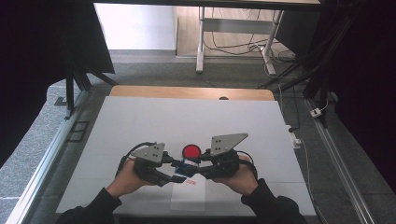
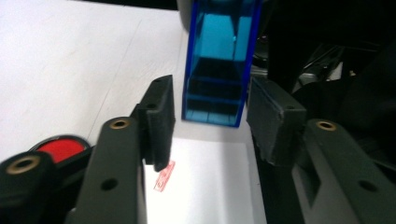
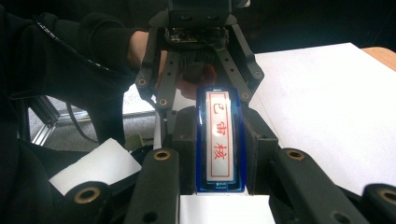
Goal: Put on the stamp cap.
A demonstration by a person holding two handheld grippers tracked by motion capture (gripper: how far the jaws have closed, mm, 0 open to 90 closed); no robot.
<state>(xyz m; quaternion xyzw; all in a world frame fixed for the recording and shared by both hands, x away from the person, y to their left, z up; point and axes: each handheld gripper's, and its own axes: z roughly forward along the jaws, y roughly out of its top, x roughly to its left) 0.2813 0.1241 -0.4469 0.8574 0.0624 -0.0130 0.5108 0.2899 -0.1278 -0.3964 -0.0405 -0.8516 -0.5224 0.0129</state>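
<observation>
**Operator:** Right gripper is clamped on the blue stamp. On my right gripper view both black jaws press against its long sides, and the white face with three red characters inside a red border looks straight up at my camera.

**Colleague:** And your other one?

**Operator:** Left gripper has its jaws spread, one on each side of the same stamp, with a gap on both sides, so it is not touching. From that view I see the translucent blue body standing on end past the jaw tips.

**Colleague:** Where does that sit on the table?

**Operator:** On the high view the stamp is between the two grippers, near the front middle of the white table top. Both of my hands come in from the bottom edge, the left hand and the right hand, in dark sleeves.

**Colleague:** Anything under it?

**Operator:** A white sheet of paper lies just below the grippers, with a small red stamped mark near its upper edge. A round red ink pad in a black rim sits just behind the stamp, between the two grey plates. I cannot tell whether the stamp touches the paper.
</observation>
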